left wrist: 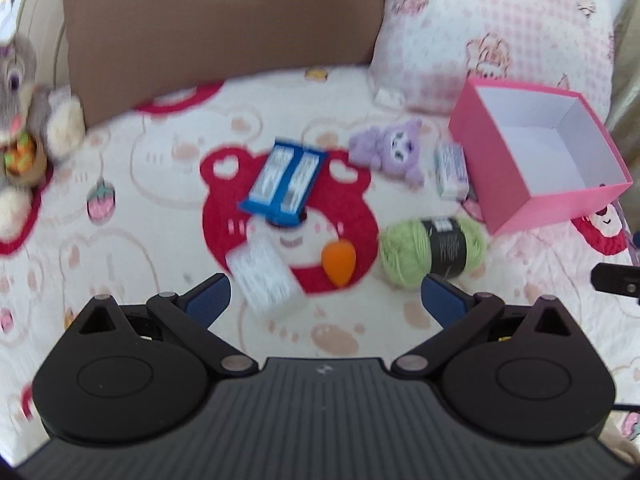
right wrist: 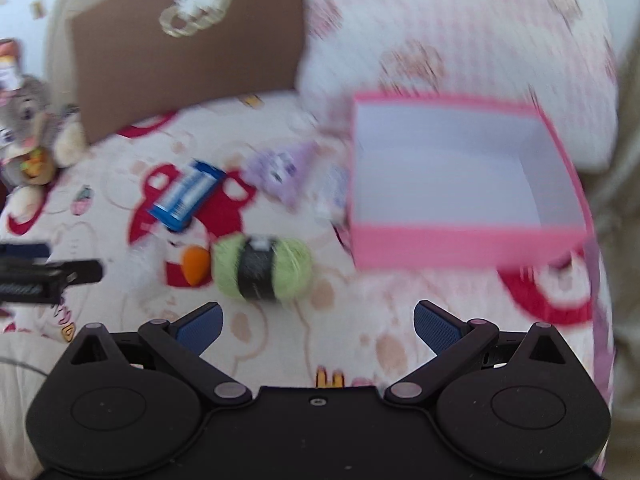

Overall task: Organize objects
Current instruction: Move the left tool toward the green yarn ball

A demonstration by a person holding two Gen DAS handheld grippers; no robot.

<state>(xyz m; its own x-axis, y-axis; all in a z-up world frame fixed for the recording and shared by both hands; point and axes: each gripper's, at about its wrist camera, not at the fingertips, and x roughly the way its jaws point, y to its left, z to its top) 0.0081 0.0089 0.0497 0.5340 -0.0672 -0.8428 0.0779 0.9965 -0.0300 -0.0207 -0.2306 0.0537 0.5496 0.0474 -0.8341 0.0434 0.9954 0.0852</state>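
Observation:
An open pink box (left wrist: 536,152) (right wrist: 460,184) with a white inside stands empty on the bed at the right. Left of it lie a green yarn ball (left wrist: 432,252) (right wrist: 262,268) with a black band, an orange teardrop sponge (left wrist: 339,262) (right wrist: 195,264), a blue packet (left wrist: 284,180) (right wrist: 186,196), a purple plush (left wrist: 390,150) (right wrist: 278,170) and two white packets (left wrist: 264,276) (left wrist: 451,170). My left gripper (left wrist: 326,296) hovers open just short of the near white packet. My right gripper (right wrist: 318,322) is open, near the yarn, holding nothing.
A brown cushion (left wrist: 224,24) and a pink patterned pillow (left wrist: 492,28) lean along the back. A grey rabbit plush (left wrist: 20,112) sits at the far left. The bed cover (left wrist: 132,208) shows red bear prints. The other gripper shows at the frame edge (right wrist: 44,272).

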